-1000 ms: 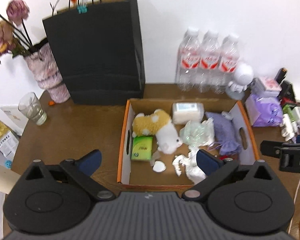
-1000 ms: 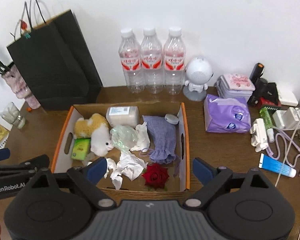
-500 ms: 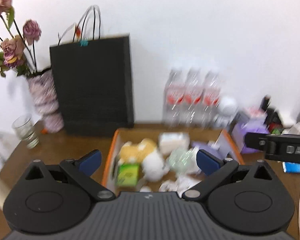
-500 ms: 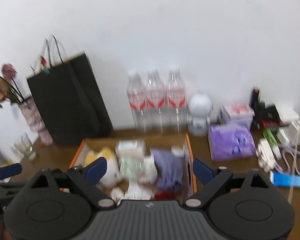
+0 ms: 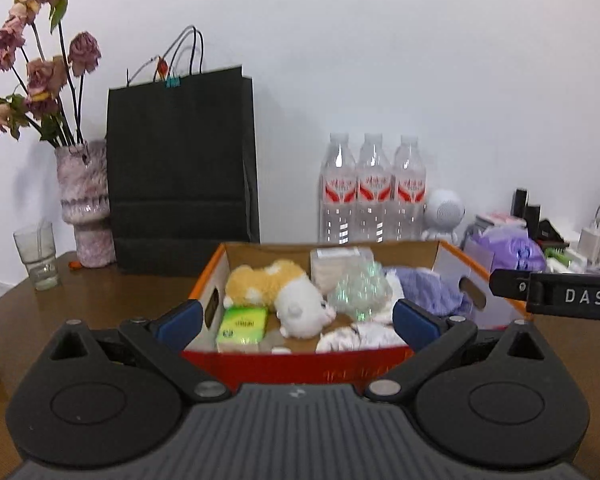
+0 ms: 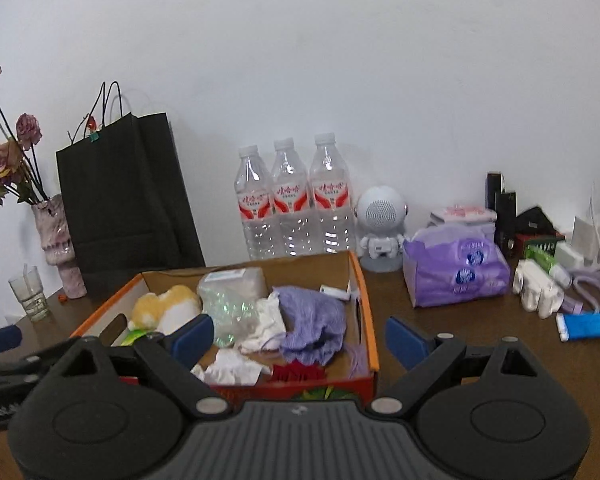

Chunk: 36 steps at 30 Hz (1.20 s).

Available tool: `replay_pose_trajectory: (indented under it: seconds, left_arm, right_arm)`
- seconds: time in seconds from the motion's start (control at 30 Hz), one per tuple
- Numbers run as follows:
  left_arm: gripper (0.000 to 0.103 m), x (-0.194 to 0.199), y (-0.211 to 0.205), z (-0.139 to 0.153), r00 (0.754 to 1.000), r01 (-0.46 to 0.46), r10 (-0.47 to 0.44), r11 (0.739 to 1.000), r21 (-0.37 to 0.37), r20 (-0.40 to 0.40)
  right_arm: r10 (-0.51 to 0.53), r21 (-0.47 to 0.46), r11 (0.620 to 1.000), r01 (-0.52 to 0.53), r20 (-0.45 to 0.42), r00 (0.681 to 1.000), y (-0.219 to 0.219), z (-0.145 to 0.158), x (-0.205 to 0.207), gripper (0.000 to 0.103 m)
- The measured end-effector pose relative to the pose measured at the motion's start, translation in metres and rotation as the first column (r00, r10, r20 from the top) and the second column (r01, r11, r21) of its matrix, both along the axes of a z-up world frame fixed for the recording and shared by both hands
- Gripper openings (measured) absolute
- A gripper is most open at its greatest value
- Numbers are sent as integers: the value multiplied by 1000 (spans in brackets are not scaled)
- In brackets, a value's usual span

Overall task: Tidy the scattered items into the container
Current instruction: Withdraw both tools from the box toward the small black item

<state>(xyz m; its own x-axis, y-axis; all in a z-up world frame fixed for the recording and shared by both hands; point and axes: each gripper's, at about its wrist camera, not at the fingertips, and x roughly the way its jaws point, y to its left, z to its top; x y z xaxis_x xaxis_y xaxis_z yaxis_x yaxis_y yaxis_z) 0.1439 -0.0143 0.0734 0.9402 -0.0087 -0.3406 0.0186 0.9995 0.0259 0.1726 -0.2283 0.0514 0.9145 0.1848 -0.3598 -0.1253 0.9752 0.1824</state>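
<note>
Item 1, left claw [image 5: 296, 318]: I hold it spread wide and empty, fingers straddling the near wall of the cardboard box [image 5: 300, 364], which lies just beyond the tips.

Item 2, right claw [image 6: 299, 334]: also wide and empty, aimed at the box's near right corner; the box [image 6: 366, 308] sits ahead and slightly left of it.

Item 3, box contents, all inside:
- plush toy [image 5: 280, 292], yellow and white, left of centre
- green packet [image 5: 242, 326], near left, touching the plush
- white wrapped pack [image 5: 338, 266], against the far wall
- clear crinkled plastic [image 5: 360, 290], centre
- purple knitted pouch [image 6: 312, 322], right side
- crumpled white paper [image 6: 230, 366], near wall
- red rose [image 6: 296, 372], near wall, just right of the paper

Item 4, on the worktop [image 6: 460, 336] outside the box:
- 3 water bottles [image 6: 290, 204] in a row at the far wall
- black paper bag [image 5: 180, 168], far left
- vase of dried flowers [image 5: 86, 200] beside it
- glass [image 5: 38, 254], left
- purple tissue pack [image 6: 456, 270], right
- blue tube [image 6: 588, 324], far right, well apart from the box
</note>
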Motion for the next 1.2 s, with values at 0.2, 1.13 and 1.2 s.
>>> replay_pose_trajectory:
  seconds: [0.2, 1.13, 1.2]
  left_arm:
    - [103, -1, 0, -12, 1000, -2, 2, 1000, -3, -19]
    - [103, -284, 5, -42, 999, 30, -31, 999, 38, 14]
    - [103, -298, 10, -49, 999, 30, -30, 999, 11, 27]
  right_arm:
    - [10, -40, 999, -10, 1, 1000, 9, -17, -8, 93]
    - [85, -128, 989, -80, 36, 996, 1, -38, -292, 96]
    - [80, -126, 989, -76, 30, 996, 6, -45, -309, 96]
